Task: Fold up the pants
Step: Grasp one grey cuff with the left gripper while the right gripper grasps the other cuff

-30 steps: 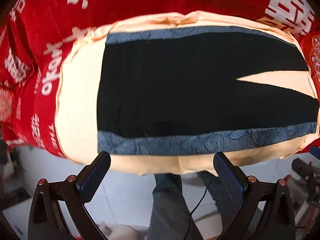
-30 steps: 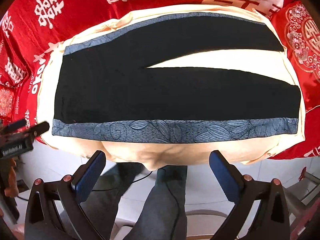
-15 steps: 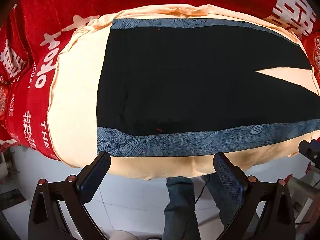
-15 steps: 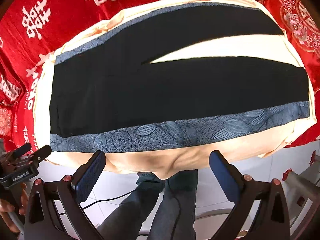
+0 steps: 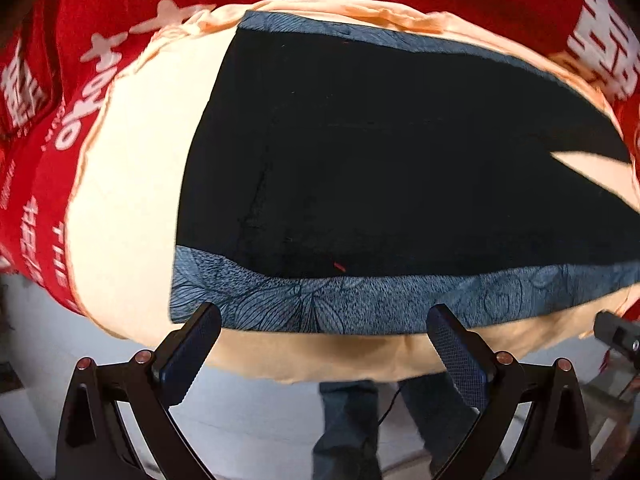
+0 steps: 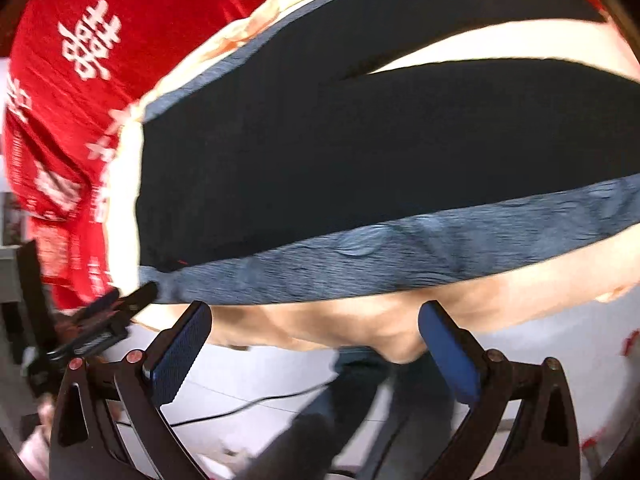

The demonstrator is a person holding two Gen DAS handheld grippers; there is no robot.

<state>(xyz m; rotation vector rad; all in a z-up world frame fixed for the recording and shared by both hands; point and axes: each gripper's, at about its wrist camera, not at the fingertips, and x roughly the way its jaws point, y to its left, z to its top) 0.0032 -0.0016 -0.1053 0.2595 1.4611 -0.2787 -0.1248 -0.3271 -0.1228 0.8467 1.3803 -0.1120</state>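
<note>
- Black pants (image 5: 400, 168) with a blue-grey leaf-print band (image 5: 360, 300) along each outer seam lie spread flat on a cream cloth (image 5: 128, 200), itself over a red cover with white characters (image 5: 36, 184).
- Waist end sits to the left of both views; legs run off right, parted by a narrow cream wedge (image 6: 500, 48).
- Fabric looks smooth, thin and limp; faint creases near the waist, a tiny red fleck by the near band.
- Left gripper (image 5: 324, 328) hangs at the near edge by the waist corner, jaws spread wide, nothing between them. Its left finger (image 5: 192, 344) overlaps the corner of the band in view; contact cannot be told.
- Right gripper (image 6: 316, 324) also gaping and empty, off the near edge, roughly mid-length of the near leg; this view is motion-blurred.
- Step, as judged: approach before the first fold; no fold made yet.
- Next move likely calls for both tools to drop onto the near band, pinch it at two spots, and carry the near leg over onto the far one.
- Risk: pinching the cream cloth along with the pants, since they lie flush.
</note>
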